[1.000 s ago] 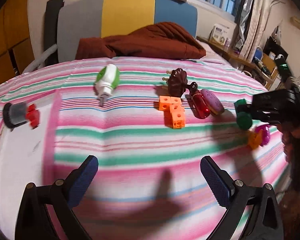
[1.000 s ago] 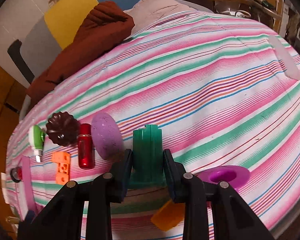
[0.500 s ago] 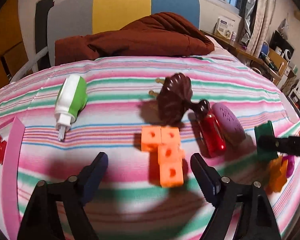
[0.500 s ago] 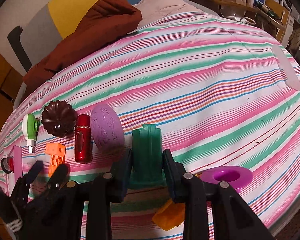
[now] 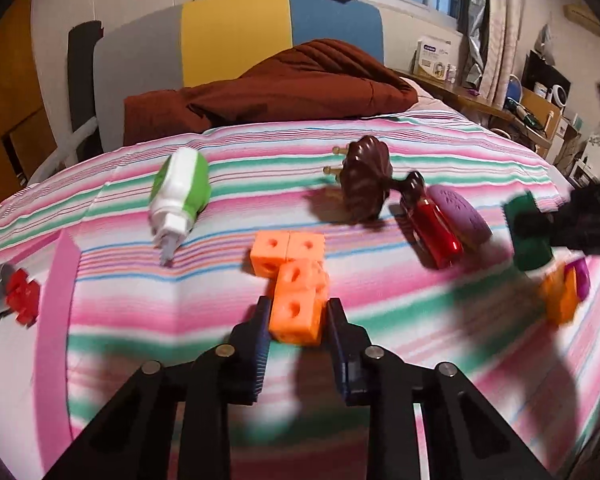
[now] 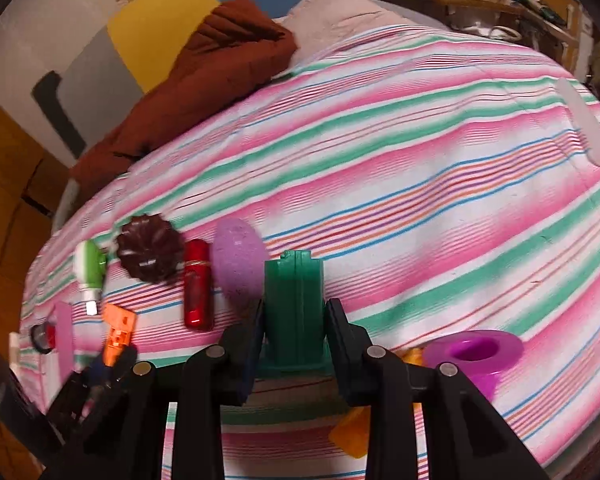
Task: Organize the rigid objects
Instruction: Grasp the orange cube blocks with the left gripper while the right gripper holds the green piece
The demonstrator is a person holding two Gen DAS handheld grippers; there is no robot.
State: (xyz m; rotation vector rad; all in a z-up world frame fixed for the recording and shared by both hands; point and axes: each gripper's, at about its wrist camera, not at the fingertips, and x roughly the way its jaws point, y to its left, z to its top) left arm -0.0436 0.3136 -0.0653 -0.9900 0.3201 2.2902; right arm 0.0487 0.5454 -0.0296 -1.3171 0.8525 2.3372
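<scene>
Orange cubes in left jaws, green block in right.

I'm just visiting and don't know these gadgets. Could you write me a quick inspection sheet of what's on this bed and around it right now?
Surface: striped bedspread, fairly flat.
Job's things: orange cube cluster; green block; red bottle; purple oval; brown fluted piece; green-white plug-in.
Clutter: purple spool; small red-grey part.
Grippers: left gripper, jaws shut on the cube cluster; right gripper, jaws shut on the green block.
Cables: nothing seen.
Surroundings: brown quilt, crowded desk, window.
</scene>
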